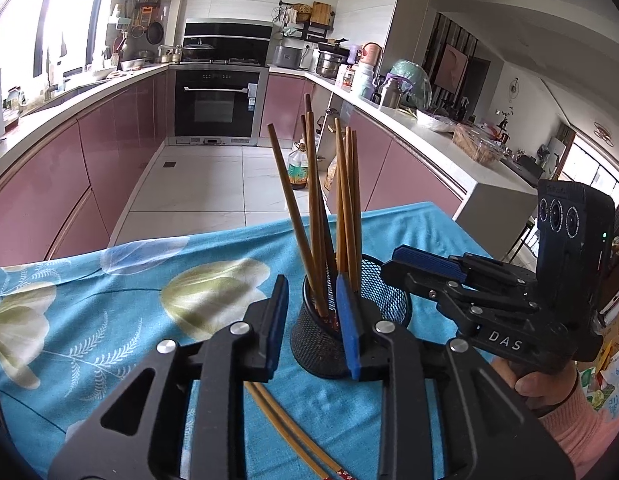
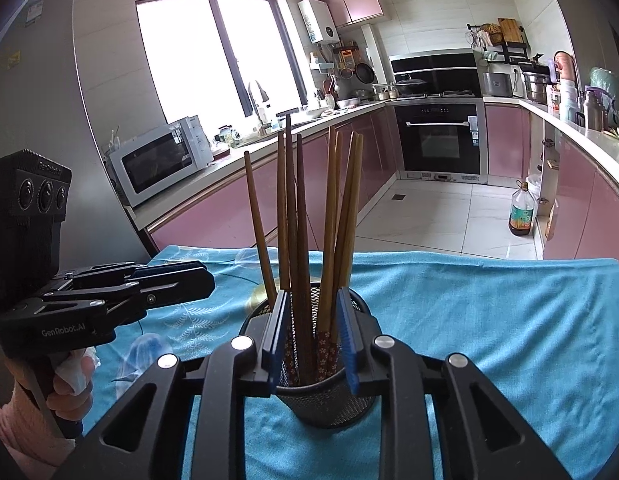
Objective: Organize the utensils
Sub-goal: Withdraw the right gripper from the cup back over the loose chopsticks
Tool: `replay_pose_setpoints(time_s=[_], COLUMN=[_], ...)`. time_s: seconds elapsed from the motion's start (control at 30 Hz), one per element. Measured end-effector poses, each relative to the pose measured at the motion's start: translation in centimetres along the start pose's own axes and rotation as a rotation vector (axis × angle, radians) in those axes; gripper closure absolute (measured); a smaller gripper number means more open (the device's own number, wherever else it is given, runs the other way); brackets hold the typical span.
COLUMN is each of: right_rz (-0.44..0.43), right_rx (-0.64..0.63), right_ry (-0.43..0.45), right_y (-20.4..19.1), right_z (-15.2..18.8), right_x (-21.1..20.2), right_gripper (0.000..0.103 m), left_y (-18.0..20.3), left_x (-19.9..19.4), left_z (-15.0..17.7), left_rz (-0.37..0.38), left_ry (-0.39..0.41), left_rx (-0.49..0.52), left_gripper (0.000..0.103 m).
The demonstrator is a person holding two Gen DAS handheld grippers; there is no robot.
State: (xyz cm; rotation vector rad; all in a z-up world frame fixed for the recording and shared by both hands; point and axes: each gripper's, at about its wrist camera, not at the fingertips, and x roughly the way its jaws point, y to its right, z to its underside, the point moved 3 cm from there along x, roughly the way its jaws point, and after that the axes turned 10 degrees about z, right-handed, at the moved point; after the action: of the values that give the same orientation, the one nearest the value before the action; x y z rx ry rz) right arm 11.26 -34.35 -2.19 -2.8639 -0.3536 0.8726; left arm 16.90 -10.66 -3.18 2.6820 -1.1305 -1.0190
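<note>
A black mesh cup (image 2: 325, 396) is standing on the blue cloth (image 2: 469, 320), holding a bunch of chopsticks (image 2: 329, 216) that are fanning upward. The right gripper (image 2: 313, 340) is hovering at the cup's near rim, its blue pads (image 2: 345, 340) standing apart with the chopsticks rising between them, nothing clamped. In the left wrist view the left gripper (image 1: 309, 320) is also gaping, the cup sitting at 12 o'clock between its pads (image 1: 347, 328). Two loose chopsticks (image 1: 285, 428) are lying on the cloth at 6 o'clock, under that gripper. A microwave (image 2: 161, 160) is sitting at 10 o'clock in the right view.
</note>
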Motion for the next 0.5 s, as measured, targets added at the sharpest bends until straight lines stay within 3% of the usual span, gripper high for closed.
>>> replay_pose_setpoints(time_s=[0.17, 0.27, 0.5], right_rz=[-0.035, -0.057, -0.078], right_rx=[-0.023, -0.069, -0.165], right_ry=[0.031, 0.041, -0.052], right_y=[-0.9, -2.0, -4.8], right_z=[0.2, 0.8, 3.9], right_x=[-2.1, -3.3, -2.9], right_gripper=[0.076, 0.068, 0.065], left_y=[-0.7, -1.2, -3.6], left_x=[-2.3, -3.3, -4.4], left_z=[1.3, 2.6, 6.8], left_rz=[-0.048, -0.078, -0.127], left_ry=[0.042, 0.048, 0.011], left_rx=[-0.002, -0.011, -0.080], left_gripper=[0.062, 0.056, 0.039])
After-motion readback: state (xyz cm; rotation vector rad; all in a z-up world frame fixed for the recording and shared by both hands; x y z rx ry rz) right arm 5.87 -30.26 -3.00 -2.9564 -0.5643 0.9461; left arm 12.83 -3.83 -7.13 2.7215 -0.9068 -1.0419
